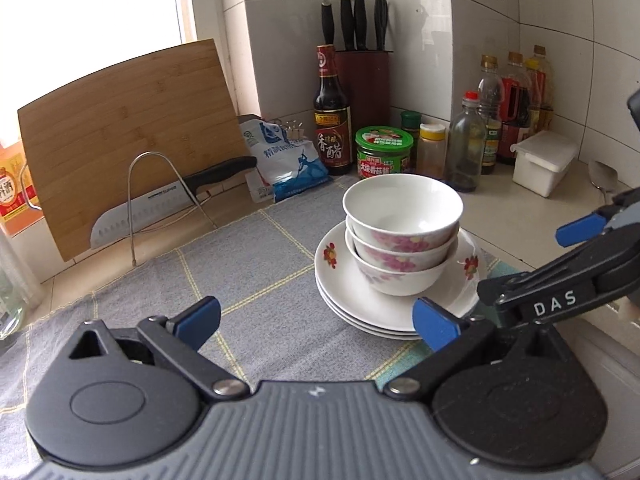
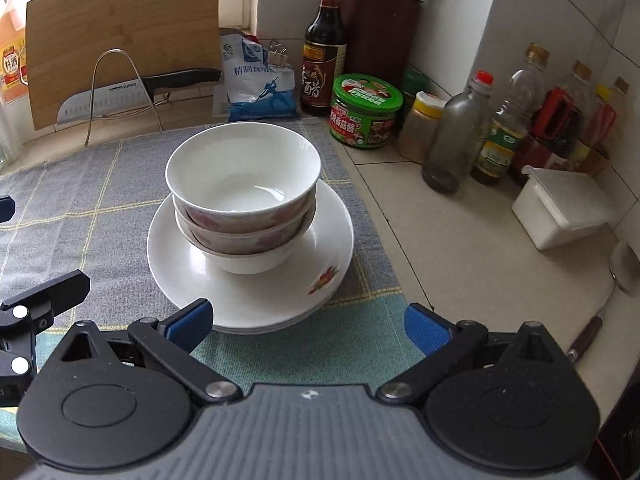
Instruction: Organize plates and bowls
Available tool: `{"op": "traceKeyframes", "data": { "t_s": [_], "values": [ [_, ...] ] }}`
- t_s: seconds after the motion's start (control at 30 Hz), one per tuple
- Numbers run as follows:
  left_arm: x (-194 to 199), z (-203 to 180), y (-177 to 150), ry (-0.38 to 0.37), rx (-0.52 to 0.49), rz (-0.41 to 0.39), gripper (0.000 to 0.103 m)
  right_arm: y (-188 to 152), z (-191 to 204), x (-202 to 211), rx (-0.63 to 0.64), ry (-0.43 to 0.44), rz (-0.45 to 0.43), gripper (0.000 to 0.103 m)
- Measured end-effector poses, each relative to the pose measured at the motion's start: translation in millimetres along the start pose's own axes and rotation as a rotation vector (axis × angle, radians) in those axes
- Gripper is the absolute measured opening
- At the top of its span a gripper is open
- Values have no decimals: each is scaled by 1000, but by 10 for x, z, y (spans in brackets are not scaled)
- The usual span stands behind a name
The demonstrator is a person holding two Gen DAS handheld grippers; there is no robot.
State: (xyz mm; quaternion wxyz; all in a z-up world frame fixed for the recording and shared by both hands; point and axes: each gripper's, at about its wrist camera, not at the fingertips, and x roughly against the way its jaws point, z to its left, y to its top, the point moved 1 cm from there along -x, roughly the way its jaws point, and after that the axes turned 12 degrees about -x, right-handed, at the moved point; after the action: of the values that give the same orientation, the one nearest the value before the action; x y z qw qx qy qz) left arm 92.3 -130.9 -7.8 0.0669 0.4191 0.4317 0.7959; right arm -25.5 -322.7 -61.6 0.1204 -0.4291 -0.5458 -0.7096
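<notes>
Where the grey checked cloth [image 2: 80, 200] covers the counter, three nested bowls [image 2: 243, 184] sit on a stack of white plates [image 2: 328, 240]. Left gripper [image 1: 316, 322]: jaws wide, holding nothing, stack just beyond. Right gripper [image 2: 308, 326]: jaws wide, holding nothing, plate rim between its blue pads [image 2: 424, 330]. Behind: vinegar bottle [image 2: 323, 48], green-lidded jar [image 2: 366, 110], cutting board [image 1: 128, 132].

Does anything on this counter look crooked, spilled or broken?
Only slightly: the three stacked bowls sit off-centre on the plates and lean a little, not nested squarely. A spoon lies loose near the counter's edge. No spills or breakage visible.
</notes>
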Motion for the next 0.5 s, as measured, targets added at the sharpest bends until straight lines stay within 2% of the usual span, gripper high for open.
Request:
{"op": "traceKeyframes", "data": {
  "t_s": [0.1,0.27,0.5],
  "values": [
    [141,14,45,22,13,11,102,-86,51,246,-40,-33,-45,103],
    [391,45,91,5,28,-23,102,-108,62,563,-123,-33,-95,103],
    [542,133,146,8,75,-38,102,-157,110,842,-152,-52,-159,103]
  ]
}}
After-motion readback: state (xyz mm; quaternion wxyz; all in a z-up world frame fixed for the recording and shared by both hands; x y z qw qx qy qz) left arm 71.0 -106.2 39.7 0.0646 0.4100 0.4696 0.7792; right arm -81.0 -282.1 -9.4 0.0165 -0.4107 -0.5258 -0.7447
